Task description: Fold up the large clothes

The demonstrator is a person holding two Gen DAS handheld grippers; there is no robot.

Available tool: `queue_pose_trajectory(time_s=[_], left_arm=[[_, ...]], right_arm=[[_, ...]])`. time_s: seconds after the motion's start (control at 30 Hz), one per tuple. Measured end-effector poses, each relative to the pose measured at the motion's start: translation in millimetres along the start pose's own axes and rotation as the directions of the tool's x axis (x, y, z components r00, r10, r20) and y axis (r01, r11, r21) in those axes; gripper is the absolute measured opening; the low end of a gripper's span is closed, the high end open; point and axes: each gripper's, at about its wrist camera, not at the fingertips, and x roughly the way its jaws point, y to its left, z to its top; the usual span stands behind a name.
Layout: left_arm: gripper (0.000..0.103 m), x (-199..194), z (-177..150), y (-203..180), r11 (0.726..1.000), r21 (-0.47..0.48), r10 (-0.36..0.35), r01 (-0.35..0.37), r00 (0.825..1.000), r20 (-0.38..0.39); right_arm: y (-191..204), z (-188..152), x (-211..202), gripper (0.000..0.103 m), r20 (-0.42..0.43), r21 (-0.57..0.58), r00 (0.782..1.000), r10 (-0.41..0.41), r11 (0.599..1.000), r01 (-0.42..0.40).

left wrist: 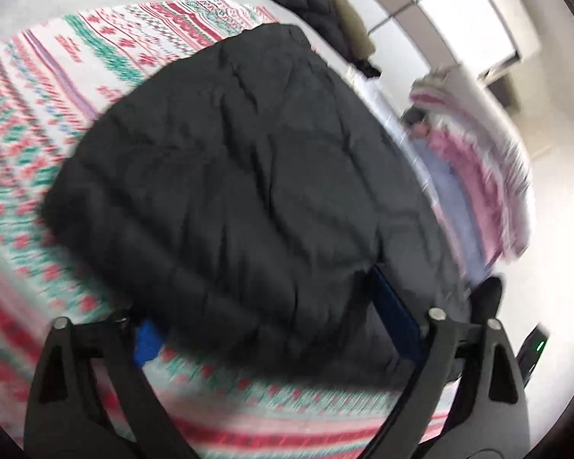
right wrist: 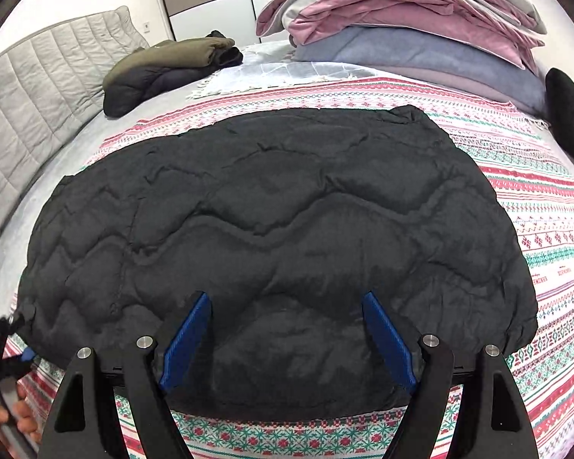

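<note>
While the black quilted jacket [right wrist: 271,244] is spread across the patterned bed cover [right wrist: 547,229], it is framed mid-frame. Both the right tongs [right wrist: 287,340] and the left tongs [left wrist: 271,340] are held released over its near edge.

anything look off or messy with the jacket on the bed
Nothing stands out. The black jacket lies flat on the patterned blanket, puffy and wrinkled but not bunched. Both grippers, left and right, are open over its near edge.
</note>
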Motion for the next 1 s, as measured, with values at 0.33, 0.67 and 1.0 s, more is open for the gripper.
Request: queue_pose_trajectory(time_s=[0.33,0.67,1.0], left_arm=[[0.027,21,25,15,0.969,-0.174,-0.150,0.176,0.977,0.151],[0.016,-64,33,-52,0.978,0.210,-0.089,0.010,0.924,0.371],[0.016,-130,40,-81,0.911,0.413,-0.214,0.007,0.865,0.455]], right_arm=[[-7,3,-5,0.083,0.080,0.032,0.997,0.000,0.999,-0.003],[37,4,-41,0.056,0.243,-0.085,0.956,0.165,0.985,-0.148],[152,-14,-14,0.026,-0.004,-0.217,0.818,0.576,0.798,-0.562]])
